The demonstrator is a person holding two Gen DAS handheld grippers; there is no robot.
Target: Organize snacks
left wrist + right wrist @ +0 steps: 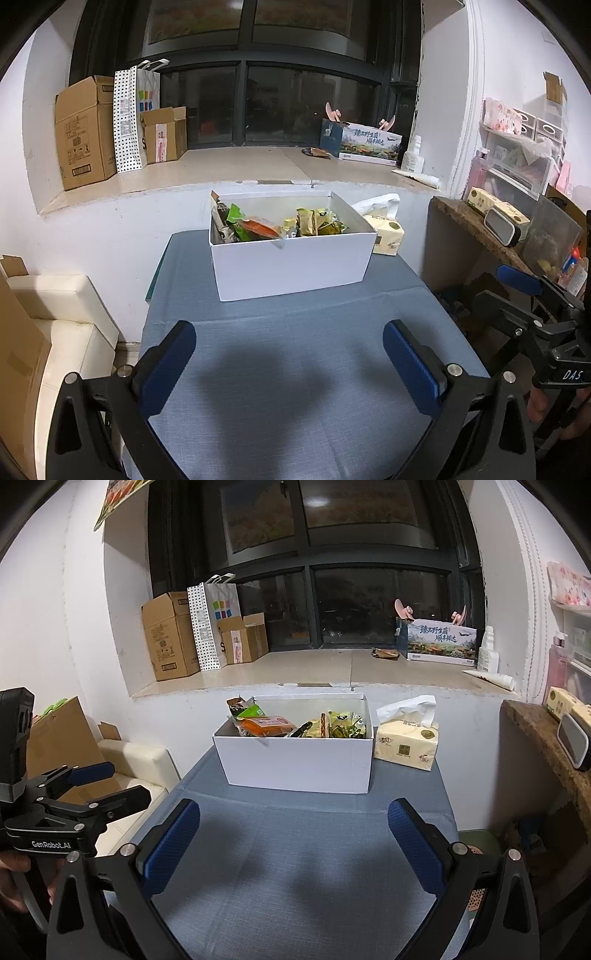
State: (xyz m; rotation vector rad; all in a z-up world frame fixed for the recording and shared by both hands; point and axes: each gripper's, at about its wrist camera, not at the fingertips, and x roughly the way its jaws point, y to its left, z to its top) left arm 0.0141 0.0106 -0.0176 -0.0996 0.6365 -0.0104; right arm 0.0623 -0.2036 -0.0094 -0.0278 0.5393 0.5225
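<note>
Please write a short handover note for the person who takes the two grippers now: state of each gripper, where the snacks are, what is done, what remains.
Left gripper: open, empty, above the blue tablecloth.
Right gripper: open, empty, also above the cloth.
White box: at the far end of the table, holding the snack packets, loosely piled.
Tissue pack: on the table, right of the box.
Done: no snacks lie loose on the cloth; all visible ones are in the box.
Left: probably tidying the packets inside the box, if wanted.
</note>
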